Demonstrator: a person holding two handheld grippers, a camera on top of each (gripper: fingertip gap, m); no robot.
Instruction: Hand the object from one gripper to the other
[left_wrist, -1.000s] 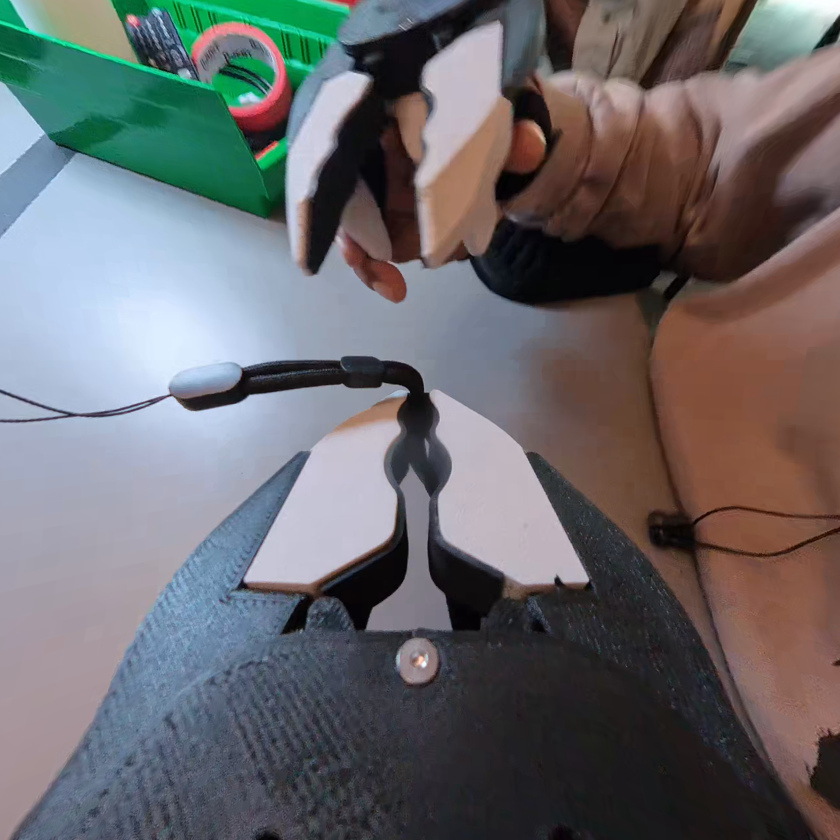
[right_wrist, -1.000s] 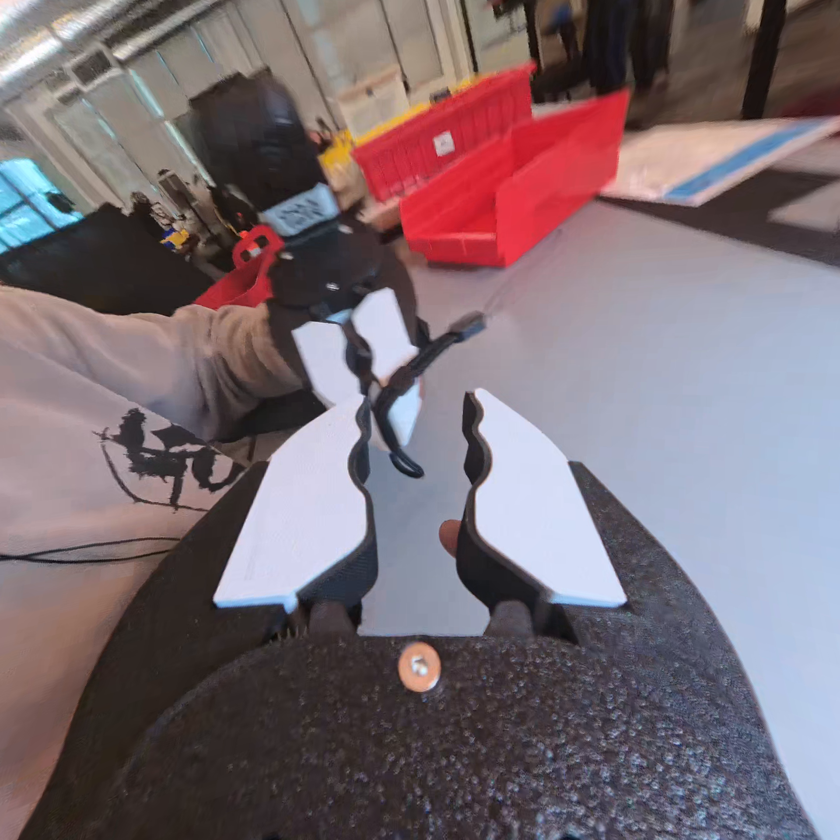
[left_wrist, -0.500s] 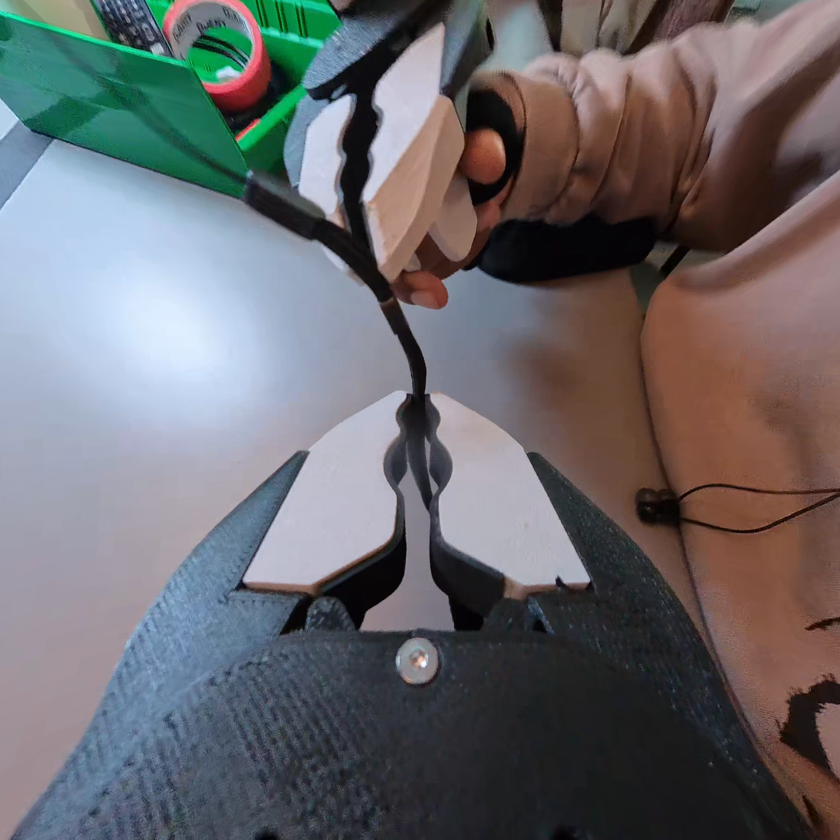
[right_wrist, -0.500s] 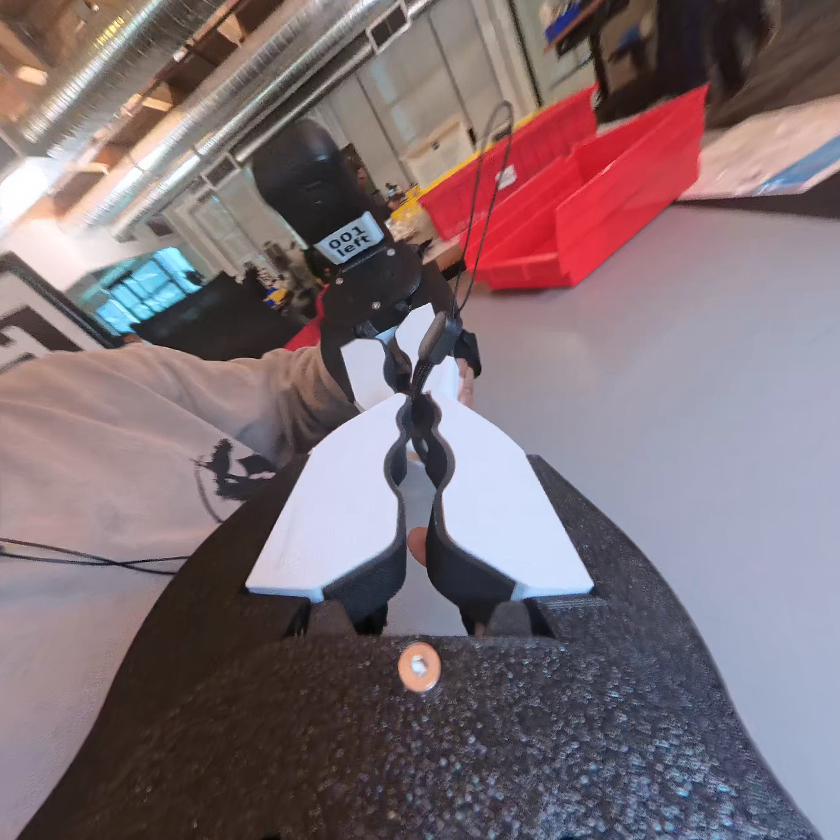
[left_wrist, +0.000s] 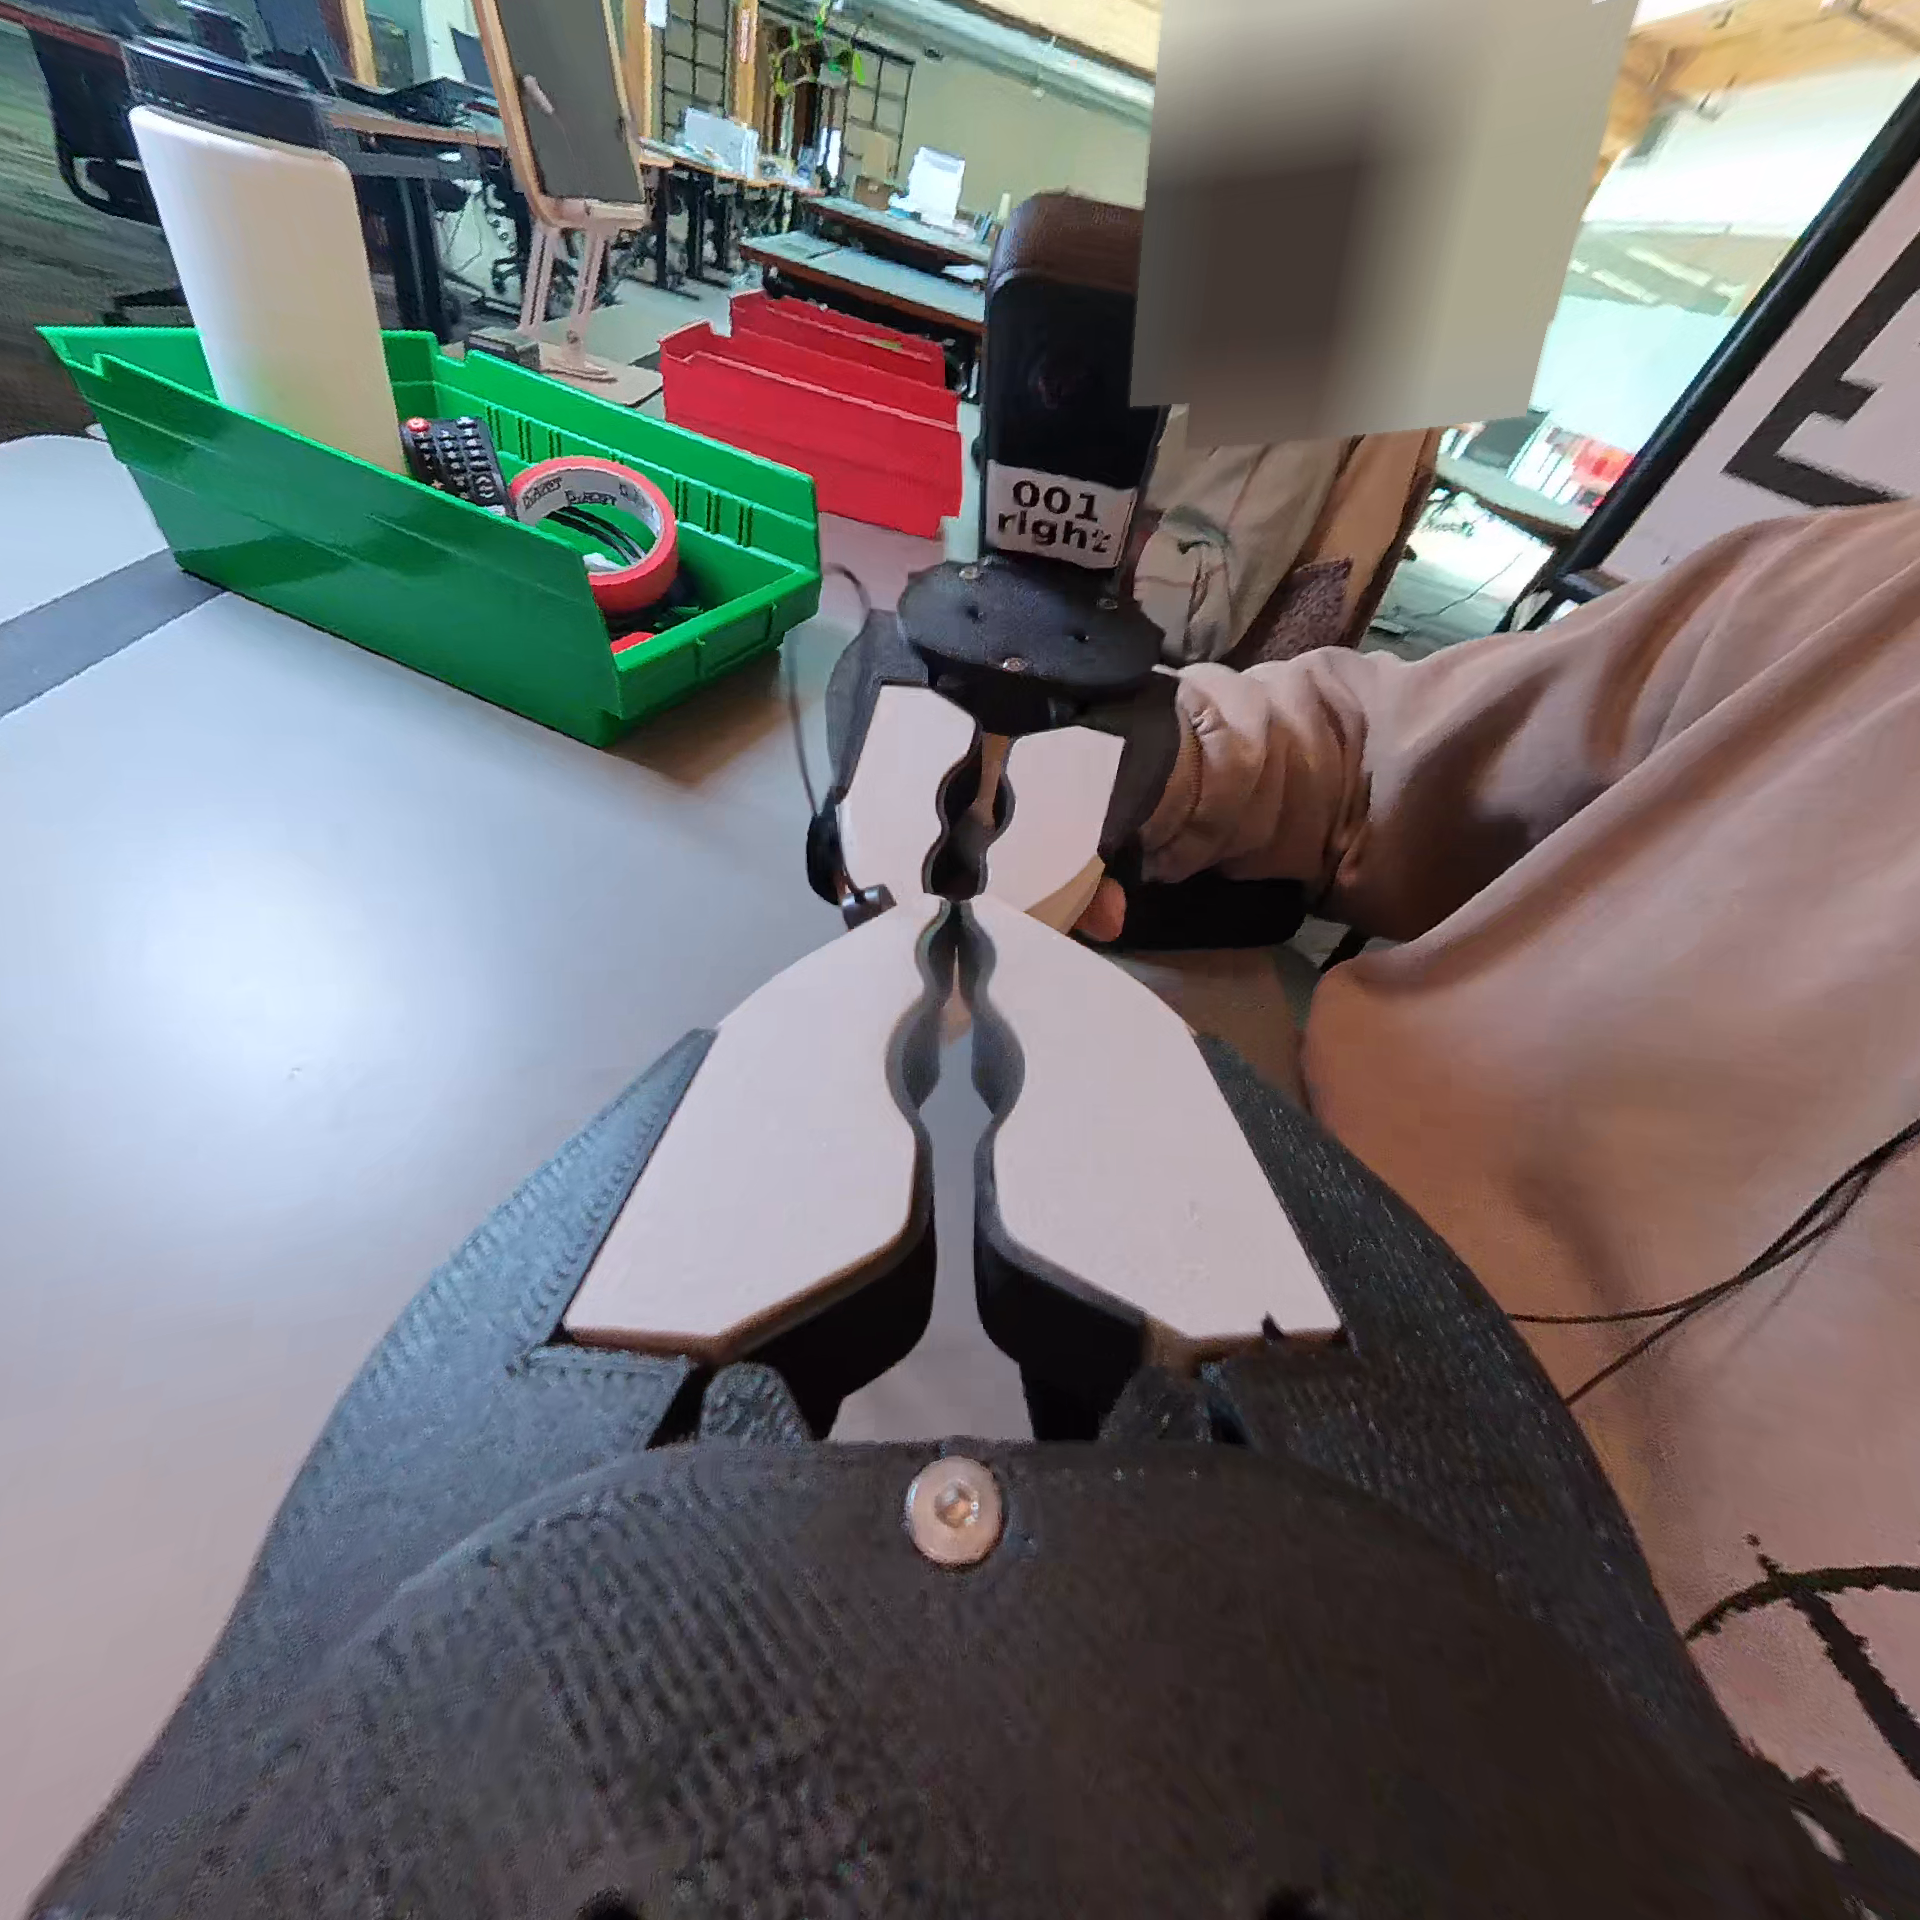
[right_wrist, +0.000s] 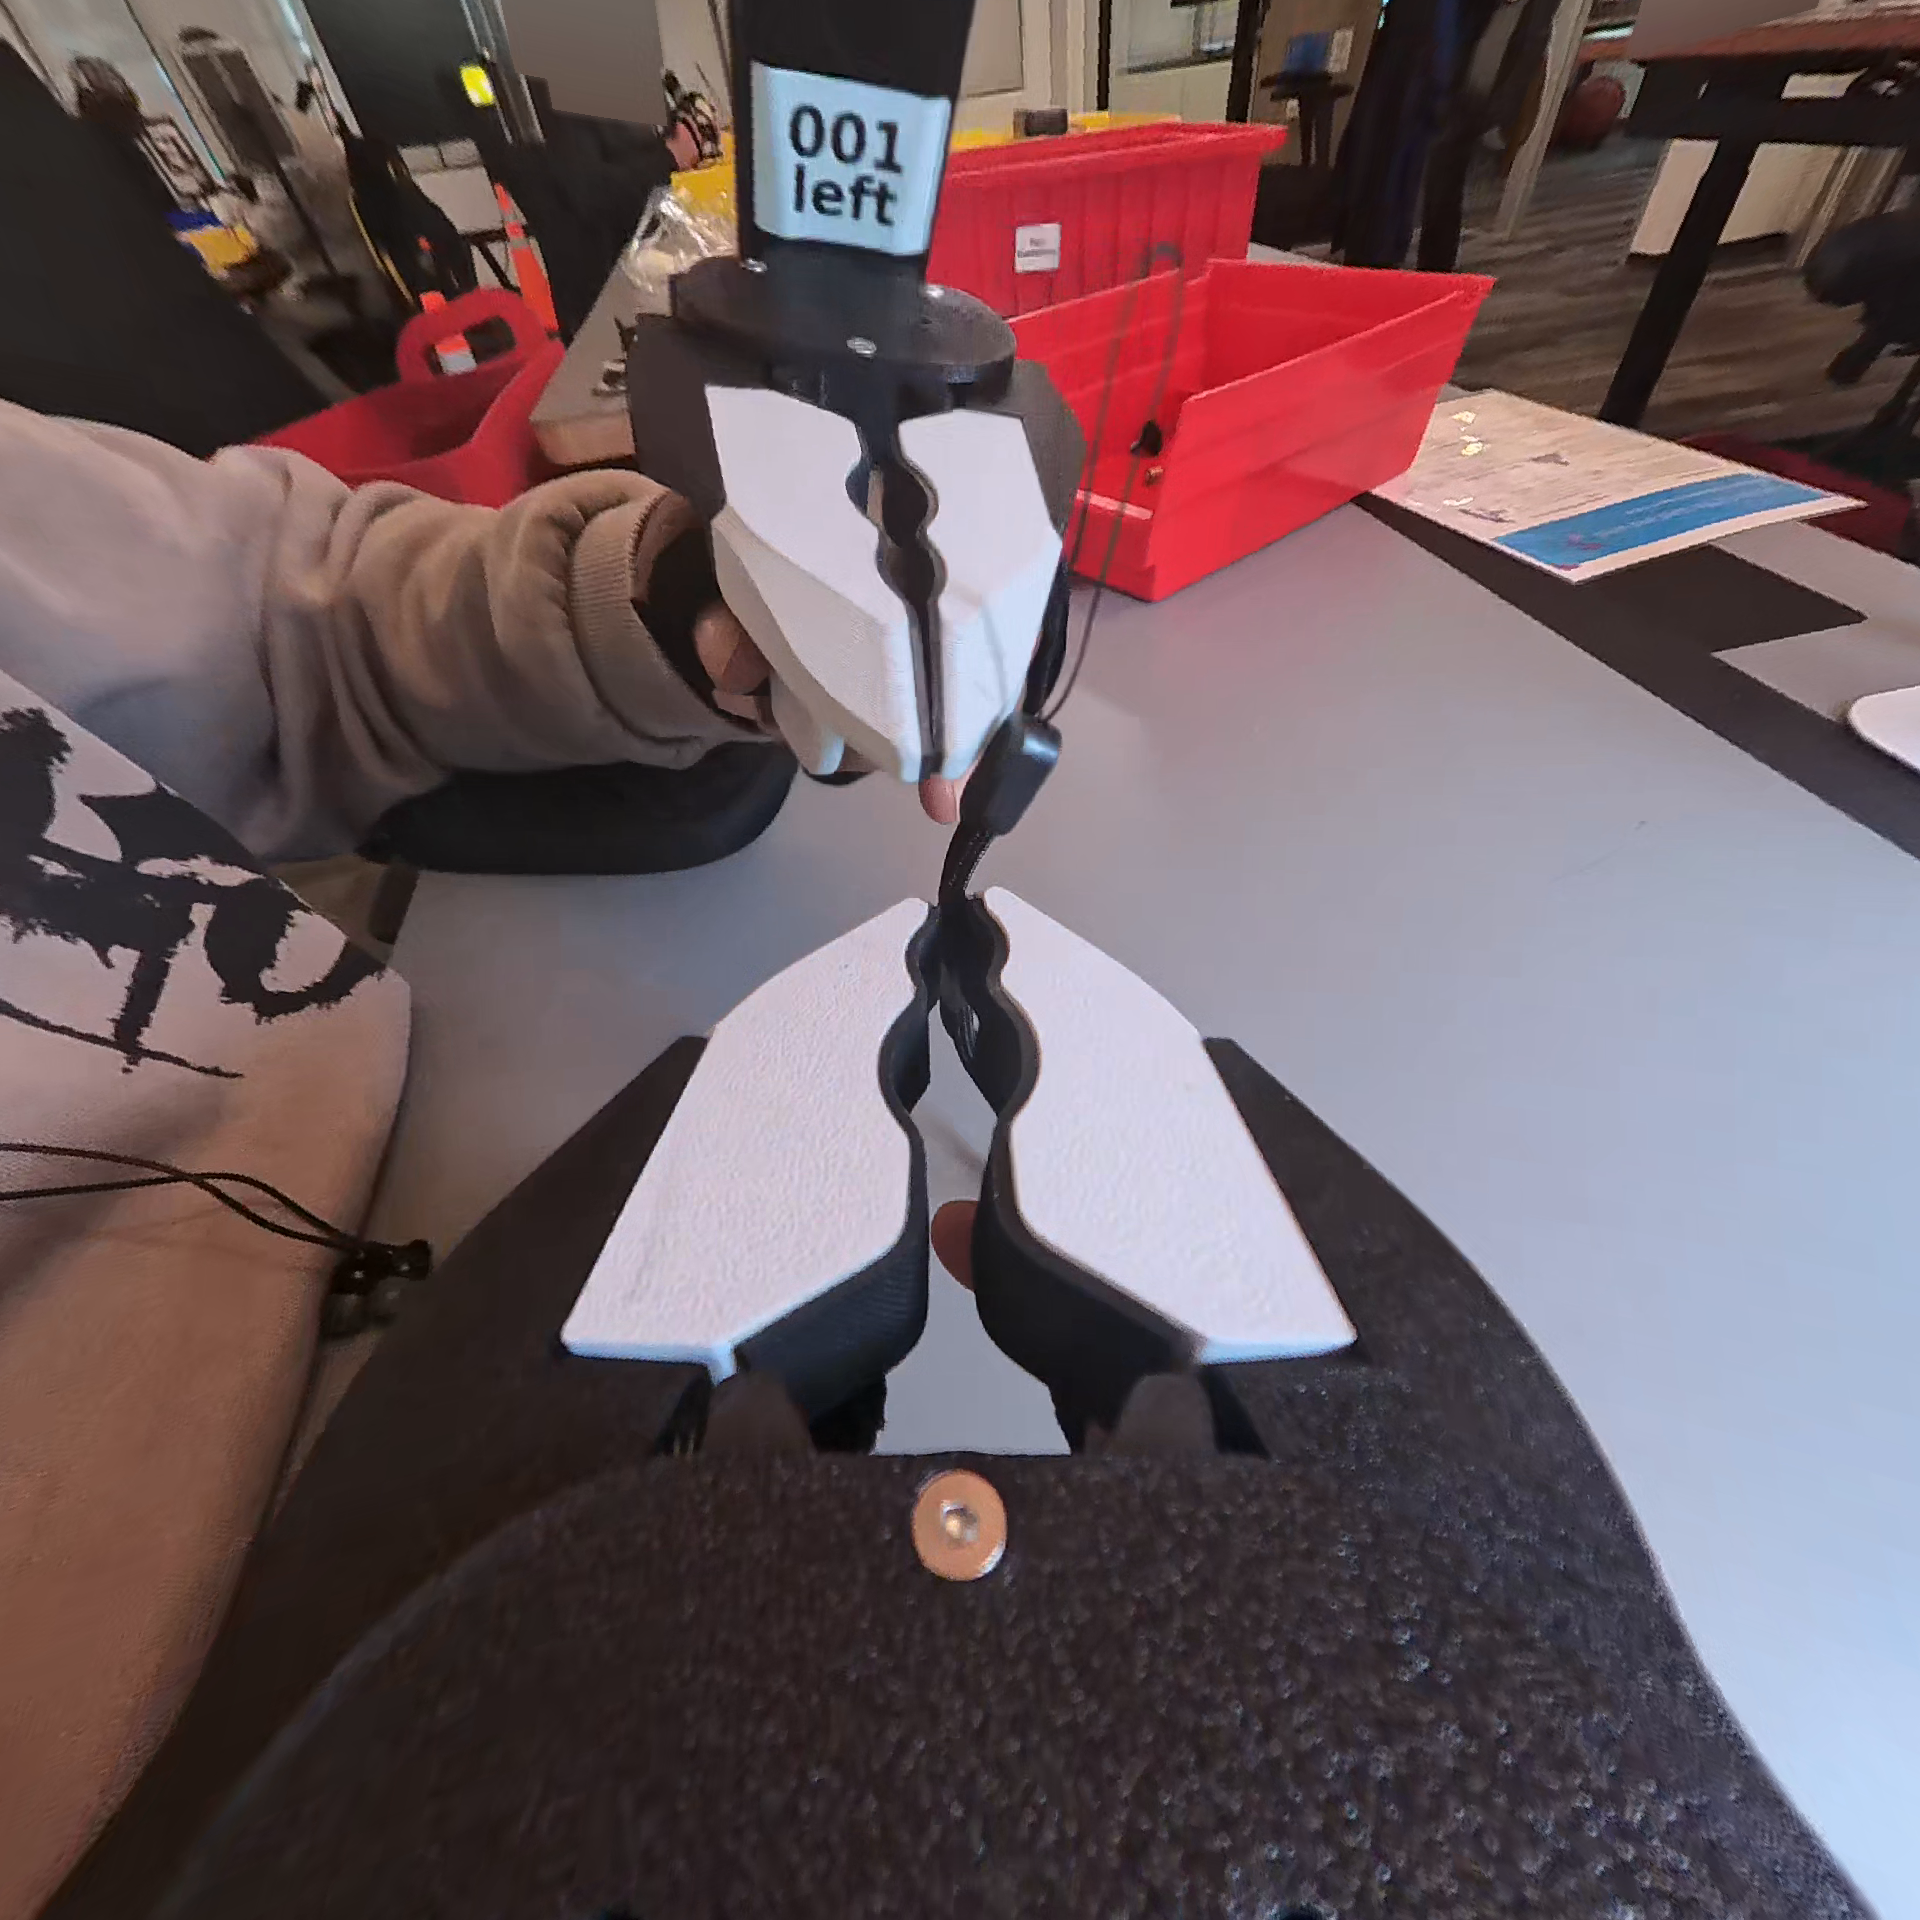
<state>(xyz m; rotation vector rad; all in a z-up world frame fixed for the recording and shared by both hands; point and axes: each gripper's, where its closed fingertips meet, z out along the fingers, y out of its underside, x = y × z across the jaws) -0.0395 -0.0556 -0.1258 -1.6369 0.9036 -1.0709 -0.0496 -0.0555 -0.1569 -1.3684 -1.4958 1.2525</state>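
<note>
The object is a black strap (right_wrist: 964, 883) with a slider (right_wrist: 1023, 750) and a thin cord (right_wrist: 1117, 416). My right gripper (right_wrist: 956, 906) is shut on the strap. The strap rises from its tips past the slider, and the cord loops upward. In the left wrist view the right gripper (left_wrist: 961, 891) faces me, with the strap's slider (left_wrist: 864, 900) hanging to the left of its tips. My left gripper (left_wrist: 951, 916) is shut, tip to tip with the right one. I see no strap between its fingers. In the right wrist view the left gripper (right_wrist: 928, 771) sits just left of the slider.
A green bin (left_wrist: 343, 551) holding a red tape roll (left_wrist: 613, 530) and a remote stands on the grey table (left_wrist: 312, 935) at back left. Red bins (right_wrist: 1278, 416) stand behind. Papers (right_wrist: 1621, 488) lie at the right. The person's beige sleeves (right_wrist: 364, 623) fill the near side. My left and right fingertips are right by each other.
Both grippers have tilted up and now face each other level. The strap, held by both half a second ago, now shows only in the right gripper.
</note>
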